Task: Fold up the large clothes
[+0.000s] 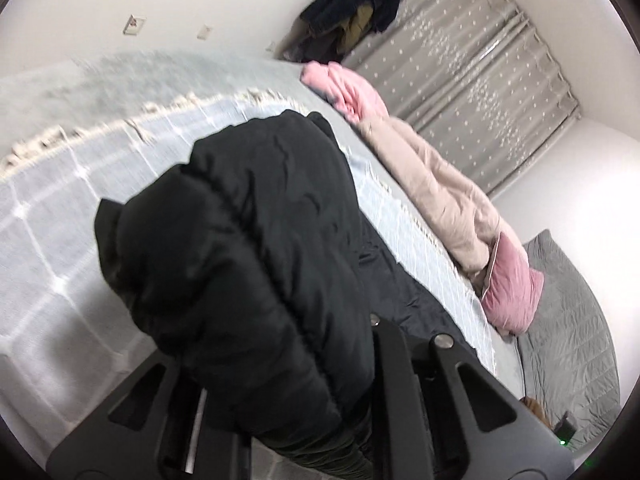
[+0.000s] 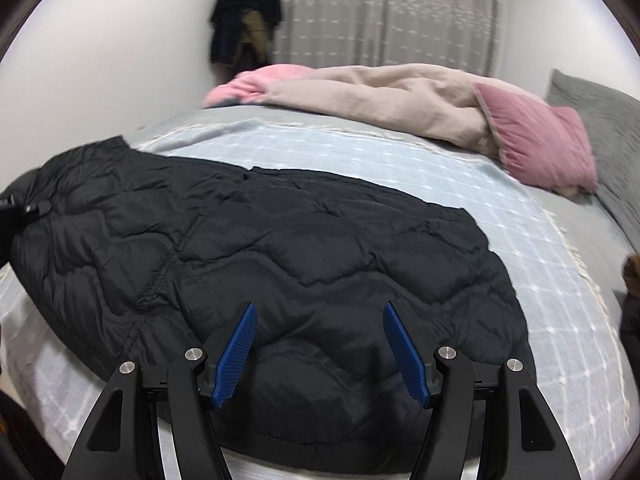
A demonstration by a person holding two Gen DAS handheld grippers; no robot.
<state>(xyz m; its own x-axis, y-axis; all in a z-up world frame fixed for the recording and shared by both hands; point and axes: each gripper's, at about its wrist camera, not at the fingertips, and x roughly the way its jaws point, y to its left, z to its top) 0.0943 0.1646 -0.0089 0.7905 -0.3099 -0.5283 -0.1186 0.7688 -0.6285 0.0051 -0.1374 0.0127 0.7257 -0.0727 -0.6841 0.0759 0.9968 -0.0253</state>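
Two hand-held grippers | left hand-held gripper [image 1: 360,400] clamped on black puffer jacket [image 2: 260,256], a fold raised | right hand-held gripper [image 2: 318,348] open, empty, above near hem | jacket's long axis across bed [image 2: 460,184], along near edge

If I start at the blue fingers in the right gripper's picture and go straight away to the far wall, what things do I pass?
Right gripper → black puffy jacket → light blue checked blanket → beige and pink bedding → grey curtain.
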